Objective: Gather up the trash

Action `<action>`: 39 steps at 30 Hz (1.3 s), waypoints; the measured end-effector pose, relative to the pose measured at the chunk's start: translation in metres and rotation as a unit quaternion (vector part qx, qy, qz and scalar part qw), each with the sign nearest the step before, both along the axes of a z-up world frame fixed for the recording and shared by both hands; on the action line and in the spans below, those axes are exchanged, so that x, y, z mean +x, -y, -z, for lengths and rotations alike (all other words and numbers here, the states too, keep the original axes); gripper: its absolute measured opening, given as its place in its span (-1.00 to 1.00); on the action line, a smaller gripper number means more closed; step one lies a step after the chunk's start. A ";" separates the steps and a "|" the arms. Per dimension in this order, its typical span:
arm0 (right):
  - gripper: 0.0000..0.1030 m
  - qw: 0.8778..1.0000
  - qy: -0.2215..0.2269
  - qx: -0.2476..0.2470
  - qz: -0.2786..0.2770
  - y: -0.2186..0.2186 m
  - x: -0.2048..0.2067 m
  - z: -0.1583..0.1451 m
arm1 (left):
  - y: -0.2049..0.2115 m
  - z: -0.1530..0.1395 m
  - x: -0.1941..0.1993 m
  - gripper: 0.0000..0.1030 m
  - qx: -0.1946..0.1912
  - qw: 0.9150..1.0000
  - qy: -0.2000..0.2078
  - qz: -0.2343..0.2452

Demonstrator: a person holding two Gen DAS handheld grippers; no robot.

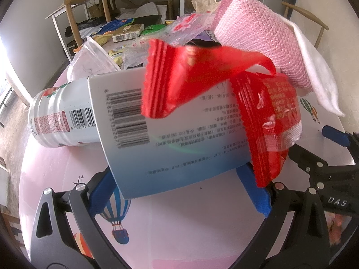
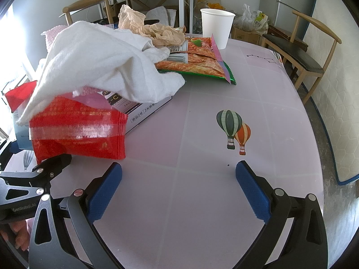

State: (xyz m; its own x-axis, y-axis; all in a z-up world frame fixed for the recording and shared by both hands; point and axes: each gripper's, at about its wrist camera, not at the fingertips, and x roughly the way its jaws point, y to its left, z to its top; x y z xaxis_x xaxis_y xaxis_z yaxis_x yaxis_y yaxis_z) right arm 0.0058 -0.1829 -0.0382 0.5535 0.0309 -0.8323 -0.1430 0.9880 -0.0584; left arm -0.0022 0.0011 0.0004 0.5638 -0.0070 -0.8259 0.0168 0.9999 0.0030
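My left gripper is shut on a white and blue carton with a barcode, its blue fingers pressing both sides. On the carton lie two red wrappers, a pink mesh cloth and a white cloth. My right gripper stands open over the bare pink table, to the right of that pile. From the right wrist view the white cloth drapes over a red wrapper, with the left gripper's black frame below it.
A tin can lies on its side beside a clear plastic cup. Farther back lie a flat white box, an orange snack bag, crumpled brown paper and a white paper cup. Wooden chairs ring the table.
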 end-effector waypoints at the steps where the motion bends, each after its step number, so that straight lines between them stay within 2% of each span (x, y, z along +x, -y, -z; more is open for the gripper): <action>1: 0.90 1.000 0.000 0.000 -0.001 0.000 0.000 0.000 | 0.000 0.000 -0.001 0.87 0.000 1.000 -0.002 0.005; 5: 0.90 1.000 -0.002 0.000 -0.025 -0.001 -0.003 0.000 | -0.001 -0.005 -0.010 0.86 -0.004 1.000 -0.023 0.018; 10: 0.90 0.999 -0.007 0.000 -0.040 -0.001 -0.013 0.000 | 0.002 -0.015 -0.029 0.86 0.008 0.999 -0.001 0.031; 15: 0.90 0.999 -0.019 0.001 -0.048 0.001 -0.020 -0.004 | -0.006 -0.029 -0.039 0.86 -0.025 0.999 0.004 0.039; 18: 0.90 0.998 -0.028 0.025 -0.052 0.006 -0.025 -0.007 | -0.005 -0.039 -0.046 0.86 -0.029 0.998 0.014 0.049; 25: 0.90 0.992 -0.044 0.114 -0.031 0.028 -0.035 -0.021 | -0.015 -0.052 -0.056 0.86 -0.072 0.994 0.030 0.070; 26: 0.90 0.992 -0.043 0.117 -0.031 0.029 -0.035 -0.022 | -0.017 -0.053 -0.057 0.84 -0.078 0.994 0.032 0.072; 29: 0.90 0.993 -0.033 0.112 -0.032 0.031 -0.038 -0.029 | -0.020 -0.056 -0.056 0.50 -0.112 0.989 0.031 0.087; 32: 0.90 0.992 -0.020 0.116 -0.034 0.032 -0.040 -0.036 | -0.021 -0.054 -0.056 0.45 -0.135 0.986 0.029 0.090; 34: 0.90 0.992 -0.015 0.121 -0.041 0.031 -0.041 -0.038 | -0.019 -0.051 -0.059 0.46 -0.124 0.987 0.038 0.097; 35: 0.90 0.992 -0.013 0.118 -0.046 0.031 -0.041 -0.039 | -0.015 -0.050 -0.061 0.46 -0.103 0.988 0.047 0.107; 37: 0.90 0.992 -0.009 0.109 -0.055 0.029 -0.043 -0.041 | -0.001 -0.049 -0.070 0.46 -0.028 0.987 0.074 0.137; 39: 0.90 0.992 -0.008 0.110 -0.058 0.029 -0.043 -0.043 | 0.015 -0.045 -0.080 0.46 0.044 0.979 0.101 0.172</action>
State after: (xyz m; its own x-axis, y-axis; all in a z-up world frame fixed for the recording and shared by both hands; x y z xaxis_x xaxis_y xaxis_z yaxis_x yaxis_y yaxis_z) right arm -0.0375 -0.2115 0.0049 0.5222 0.2753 -0.8072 -0.2561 0.9534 0.1596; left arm -0.0822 -0.0135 0.0454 0.6923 -0.1592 -0.7038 0.3429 0.9308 0.1267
